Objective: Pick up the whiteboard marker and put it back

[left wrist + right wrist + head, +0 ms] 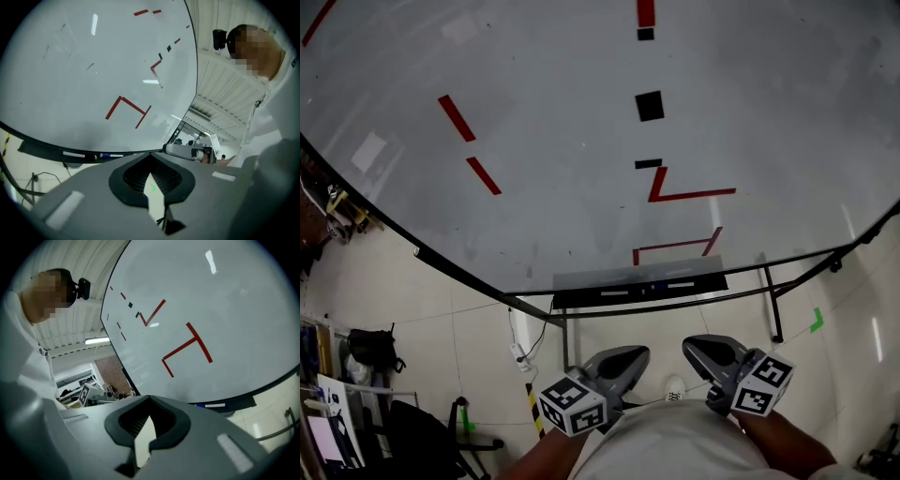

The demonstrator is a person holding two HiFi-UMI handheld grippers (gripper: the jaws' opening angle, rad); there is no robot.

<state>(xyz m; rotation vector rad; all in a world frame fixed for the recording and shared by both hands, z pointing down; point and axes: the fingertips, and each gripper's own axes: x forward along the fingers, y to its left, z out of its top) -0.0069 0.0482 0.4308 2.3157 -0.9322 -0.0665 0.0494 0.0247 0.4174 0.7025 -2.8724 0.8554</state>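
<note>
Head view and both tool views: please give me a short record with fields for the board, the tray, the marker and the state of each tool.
whiteboard: large, carries red lines and a black square
tray: dark, along the board's lower edge
whiteboard marker: lies in the tray, white with a blue part, not held
left tool: jaws together, nothing between them, apart from the tray
right tool: jaws together, nothing between them, apart from the tray
task stage: pick-up not yet begun

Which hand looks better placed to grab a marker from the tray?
Right, narrowly. The right gripper sits a bit nearer the whiteboard markers in the tray than the left gripper. Both are shut and empty, so either must open first.
</note>
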